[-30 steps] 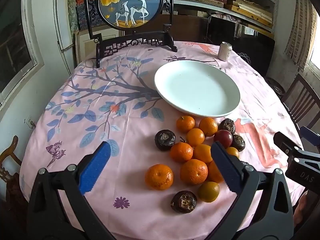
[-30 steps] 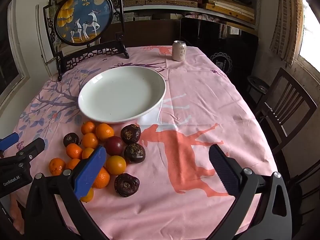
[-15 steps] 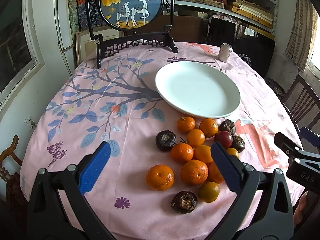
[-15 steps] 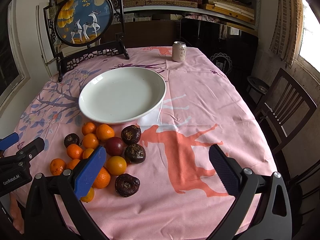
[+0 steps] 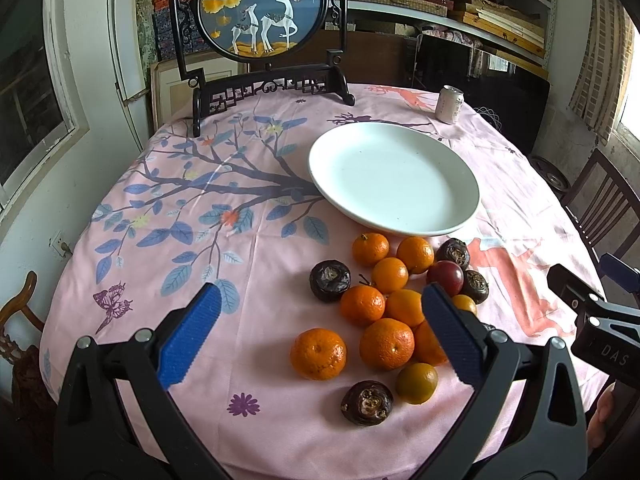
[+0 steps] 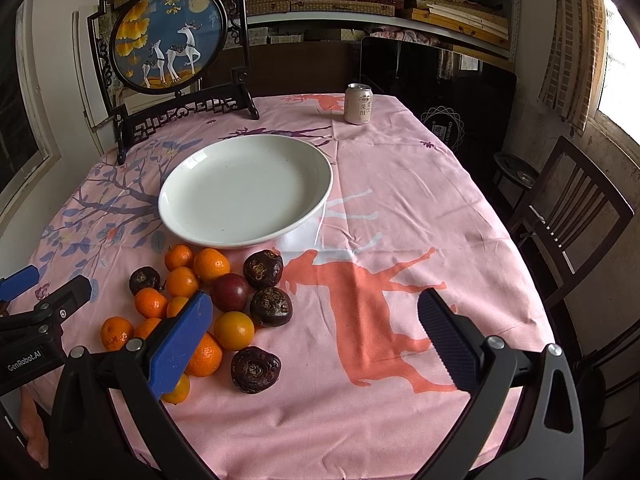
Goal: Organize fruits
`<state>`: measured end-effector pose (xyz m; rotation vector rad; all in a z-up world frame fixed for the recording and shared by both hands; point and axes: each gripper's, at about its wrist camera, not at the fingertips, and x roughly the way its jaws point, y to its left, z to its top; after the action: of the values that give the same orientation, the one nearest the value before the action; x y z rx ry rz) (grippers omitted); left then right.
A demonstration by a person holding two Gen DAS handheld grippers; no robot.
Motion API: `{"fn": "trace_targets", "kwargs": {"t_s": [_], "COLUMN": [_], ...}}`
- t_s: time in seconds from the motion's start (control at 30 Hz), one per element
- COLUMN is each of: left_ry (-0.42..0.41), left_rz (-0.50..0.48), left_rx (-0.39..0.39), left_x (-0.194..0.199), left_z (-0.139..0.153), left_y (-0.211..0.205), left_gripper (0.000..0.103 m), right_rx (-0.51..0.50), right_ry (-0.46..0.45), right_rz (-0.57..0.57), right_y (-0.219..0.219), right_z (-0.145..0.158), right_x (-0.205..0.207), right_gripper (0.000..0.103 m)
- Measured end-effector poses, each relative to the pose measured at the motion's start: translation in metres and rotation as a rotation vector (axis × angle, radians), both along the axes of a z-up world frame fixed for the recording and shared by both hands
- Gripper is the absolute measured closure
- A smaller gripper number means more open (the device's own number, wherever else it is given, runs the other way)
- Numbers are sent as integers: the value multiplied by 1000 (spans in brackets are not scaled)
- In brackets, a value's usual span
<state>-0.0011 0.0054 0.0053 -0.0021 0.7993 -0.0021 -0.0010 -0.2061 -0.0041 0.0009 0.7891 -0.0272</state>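
Observation:
A pile of several oranges (image 5: 386, 343) (image 6: 234, 330) and dark purple fruits (image 5: 330, 281) (image 6: 263, 269) lies on the pink tablecloth in front of an empty white plate (image 5: 394, 178) (image 6: 244, 190). My left gripper (image 5: 320, 336) is open and empty, hovering above the near edge of the pile, with one orange (image 5: 318, 354) between its fingers in the view. My right gripper (image 6: 316, 336) is open and empty, to the right of the pile, with its left finger (image 6: 180, 344) over the oranges.
A framed deer picture on a black stand (image 5: 264, 20) (image 6: 172, 40) stands at the back of the table. A drink can (image 5: 450, 104) (image 6: 359, 103) stands at the back right. A wooden chair (image 6: 568, 216) is beside the table's right edge.
Both grippers have drifted very slightly; the view has shifted down a touch. The fruits and plate have not moved.

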Motion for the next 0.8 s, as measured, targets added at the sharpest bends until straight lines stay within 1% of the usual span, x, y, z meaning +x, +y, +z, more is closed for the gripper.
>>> {"fn": "trace_targets", "kwargs": {"t_s": [0.8], "left_ry": [0], "left_rz": [0], "left_rx": [0], "left_x": [0], "left_z": [-1], "left_y": [0], "left_gripper": [2], "right_rx": [1], "right_ry": [-1], "right_rz": [0], "right_y": [0], "right_z": [-2], "right_x": [1], "right_gripper": [1]}}
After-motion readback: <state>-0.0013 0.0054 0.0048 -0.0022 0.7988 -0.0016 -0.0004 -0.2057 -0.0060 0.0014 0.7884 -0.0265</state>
